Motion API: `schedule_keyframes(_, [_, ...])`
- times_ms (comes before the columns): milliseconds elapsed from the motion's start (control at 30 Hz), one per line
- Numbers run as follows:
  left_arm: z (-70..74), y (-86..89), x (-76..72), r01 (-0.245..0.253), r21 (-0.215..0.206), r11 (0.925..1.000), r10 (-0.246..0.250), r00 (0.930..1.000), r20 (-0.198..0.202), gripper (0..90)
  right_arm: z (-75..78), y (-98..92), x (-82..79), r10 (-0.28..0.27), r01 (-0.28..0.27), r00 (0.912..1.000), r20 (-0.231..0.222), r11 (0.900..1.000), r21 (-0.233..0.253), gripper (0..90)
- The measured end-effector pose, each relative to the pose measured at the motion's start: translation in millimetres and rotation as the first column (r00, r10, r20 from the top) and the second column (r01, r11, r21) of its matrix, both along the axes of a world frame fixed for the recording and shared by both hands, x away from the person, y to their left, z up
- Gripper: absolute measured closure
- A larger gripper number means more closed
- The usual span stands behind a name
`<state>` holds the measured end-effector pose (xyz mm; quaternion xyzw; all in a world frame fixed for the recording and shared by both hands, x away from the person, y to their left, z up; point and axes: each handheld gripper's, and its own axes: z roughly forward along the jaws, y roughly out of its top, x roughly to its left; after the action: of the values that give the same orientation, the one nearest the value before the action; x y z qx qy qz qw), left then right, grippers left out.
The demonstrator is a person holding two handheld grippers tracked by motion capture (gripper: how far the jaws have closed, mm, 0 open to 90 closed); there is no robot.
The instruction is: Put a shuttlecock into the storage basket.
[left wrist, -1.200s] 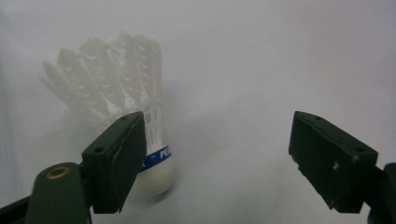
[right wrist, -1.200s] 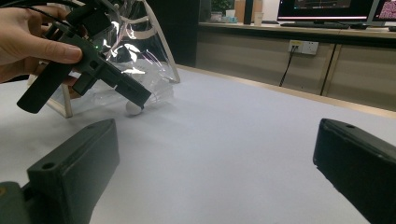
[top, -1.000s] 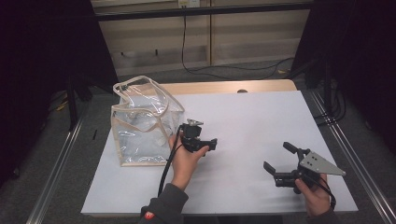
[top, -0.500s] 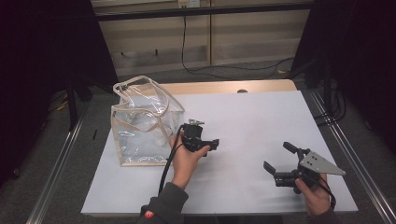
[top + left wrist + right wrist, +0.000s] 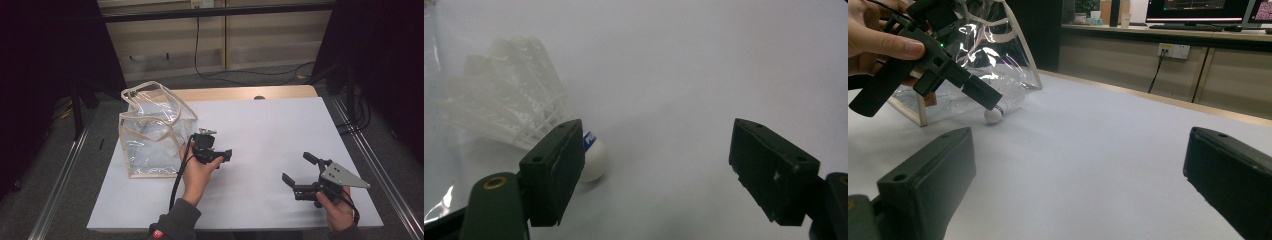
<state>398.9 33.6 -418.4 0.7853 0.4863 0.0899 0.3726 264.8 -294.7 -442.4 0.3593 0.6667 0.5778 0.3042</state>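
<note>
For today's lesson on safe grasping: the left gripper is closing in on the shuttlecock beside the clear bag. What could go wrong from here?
1. The left gripper stands open with the shuttlecock off to one side, behind one of its fingers; closing now would likely nudge it away instead of gripping it.
2. The feather skirt looks delicate; a squeeze there might crush it.
3. The shuttlecock lies close against the clear bag, so a finger could snag the plastic.
</note>
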Motion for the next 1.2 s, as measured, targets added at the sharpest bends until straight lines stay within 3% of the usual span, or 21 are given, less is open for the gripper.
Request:
schedule_keyframes(200, [-8.1, 0.4, 2.3, -0.036, 0.03, 0.9989, 0.036, 0.9993, -0.003, 23.8, 0.0, 1.6, -0.5, 0.005, -0.005, 1.0, -0.003, 1.0, -0.003, 0.3])
schedule_keyframes(333, [-17.4, -5.5, 9.8, -0.063, 0.047, 0.9969, 0.061, 0.9974, 0.038, 25.9, -0.1, 1.8, 0.0, 0.009, -0.009, 1.0, -0.002, 1.0, 0.005, 0.3])
schedule_keyframes(500, [-33.6, -12.3, 19.3, -0.031, 0.082, 0.9962, 0.028, 0.9989, 0.038, 40.5, -0.4, -0.4, 0.0, 0.008, -0.008, 1.0, -0.004, 1.0, 0.009, 0.3])
schedule_keyframes(533, [-34.1, -13.2, 20.6, -0.01, 0.073, 0.9973, 0.006, 0.9984, 0.056, 40.4, -0.3, -0.8, -0.1, 0.005, -0.005, 1.0, -0.004, 1.0, 0.009, 0.3])
schedule_keyframes(600, [-34.3, -14.4, 21.5, 0.014, 0.074, 0.9972, -0.019, 0.9976, 0.067, 50.7, -0.6, -1.7, 0.3, 0.004, -0.004, 1.0, -0.003, 1.0, 0.008, 0.3])
schedule_keyframes(633, [-34.8, -14.9, 21.6, 0.019, 0.045, 0.9988, -0.021, 0.9983, 0.054, 60.7, -0.7, -2.0, 0.5, 0.003, -0.003, 1.0, -0.002, 1.0, 0.008, 0.3])
schedule_keyframes(700, [-34.4, -14.4, 21.8, 0.032, 0.059, 0.9978, -0.035, 0.998, 0.052, 65.1, -0.6, -1.9, 0.7, 0.003, -0.002, 1.0, 0.0, 1.0, 0.008, 0.3])
schedule_keyframes(767, [-32.7, -13.0, 22.5, 0.041, 0.057, 0.9975, -0.043, 0.9986, 0.032, 65.4, -0.5, -1.5, 0.5, 0.002, -0.002, 1.0, -0.002, 1.0, 0.006, 0.3])
schedule_keyframes(833, [-31.7, -11.9, 22.5, 0.05, 0.029, 0.9983, -0.05, 0.9987, 0.009, 65.6, -0.9, -1.3, 0.6, 0.005, -0.005, 1.0, -0.002, 1.0, 0.004, 0.3])
schedule_keyframes(900, [-30.7, -12.1, 21.3, 0.046, 0.023, 0.9987, -0.046, 0.9989, 0.008, 65.6, -0.8, -1.4, 0.6, 0.004, -0.004, 1.0, -0.002, 1.0, 0.004, 0.3])
schedule_keyframes(1200, [-20.4, -9.4, 16.1, 0.11, -0.013, 0.9939, -0.11, 0.9932, -0.038, 65.7, -0.4, -2.0, 0.4, 0.002, -0.002, 1.0, 0.0, 1.0, 0.006, 0.3])
